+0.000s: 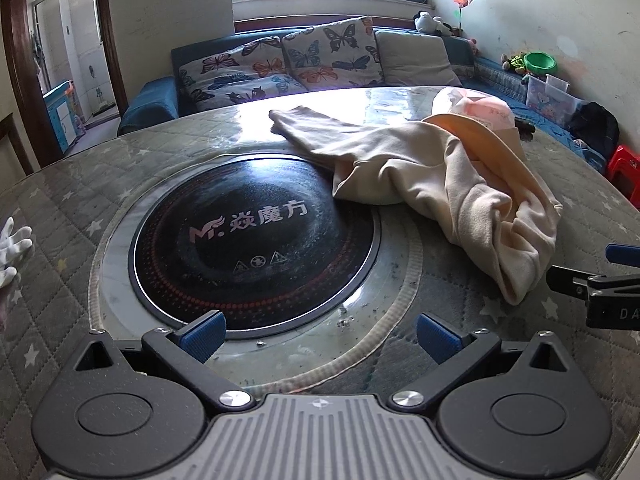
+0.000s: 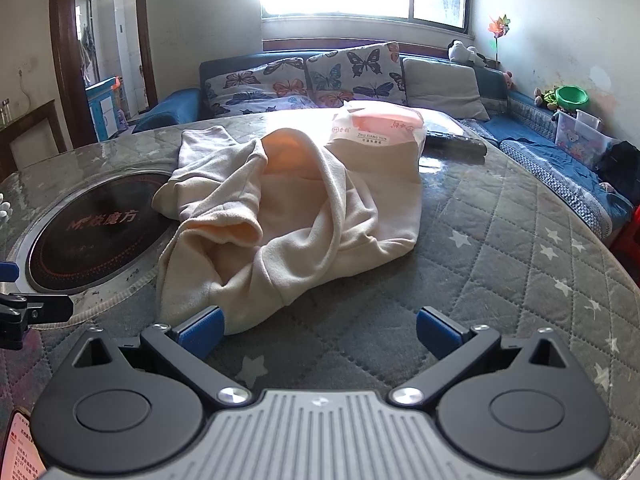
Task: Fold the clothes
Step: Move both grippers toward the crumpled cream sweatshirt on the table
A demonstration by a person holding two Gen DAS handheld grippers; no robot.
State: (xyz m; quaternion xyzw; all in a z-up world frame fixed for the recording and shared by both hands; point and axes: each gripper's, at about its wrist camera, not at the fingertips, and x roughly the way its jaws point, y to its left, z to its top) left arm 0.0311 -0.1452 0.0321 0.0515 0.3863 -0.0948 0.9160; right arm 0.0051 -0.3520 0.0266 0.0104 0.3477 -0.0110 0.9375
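Note:
A cream, crumpled garment [image 1: 432, 184] lies bunched on the round quilted table [image 1: 60, 208], one sleeve stretched toward the far left. In the right wrist view the same garment [image 2: 280, 216] sits just ahead of my right gripper [image 2: 318, 332], which is open, its left pad close to the cloth's near edge. My left gripper [image 1: 320, 336] is open above the black cooktop [image 1: 248, 236], holding nothing, with the garment ahead to its right. The right gripper's fingers [image 1: 600, 280] show at the right edge of the left wrist view.
A pink and white plastic package [image 2: 372, 126] rests behind the garment. The inset black cooktop [image 2: 92, 232] fills the table's left part. A white glove [image 1: 12, 248] lies at the left edge. A blue sofa with butterfly cushions [image 1: 288, 60] stands beyond the table.

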